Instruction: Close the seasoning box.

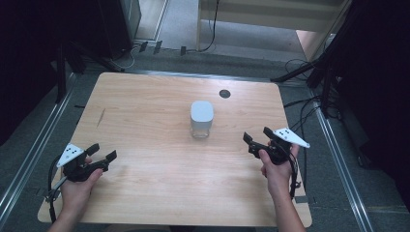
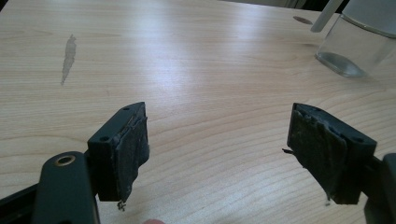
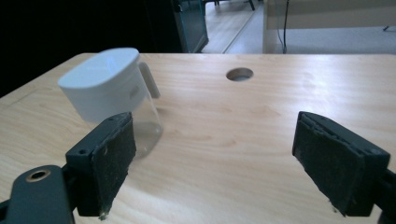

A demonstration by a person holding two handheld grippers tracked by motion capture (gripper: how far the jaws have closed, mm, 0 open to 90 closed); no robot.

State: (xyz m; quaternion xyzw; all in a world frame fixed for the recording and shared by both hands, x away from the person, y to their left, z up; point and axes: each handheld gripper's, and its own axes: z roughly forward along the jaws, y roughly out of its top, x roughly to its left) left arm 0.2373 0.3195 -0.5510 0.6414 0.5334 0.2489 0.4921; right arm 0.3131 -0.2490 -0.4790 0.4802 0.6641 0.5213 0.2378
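A clear jar with a white square lid (image 1: 201,118) stands upright near the middle of the wooden table (image 1: 145,193). In the left gripper view the jar (image 2: 357,44) sits far off at the upper right; in the right gripper view the jar (image 3: 112,100) is ahead and left, partly behind the left jaw. My left gripper (image 1: 103,151) is open at the table's front left, held by a hand. My right gripper (image 1: 256,135) is open at the front right, a short way right of the jar. Both sets of jaws hold nothing.
A round cable hole (image 1: 224,94) sits in the table behind the jar. A dark streak (image 1: 100,117) marks the wood at the left. Metal rails (image 1: 34,150) run along both sides, with cables (image 1: 302,113) on the floor at the right.
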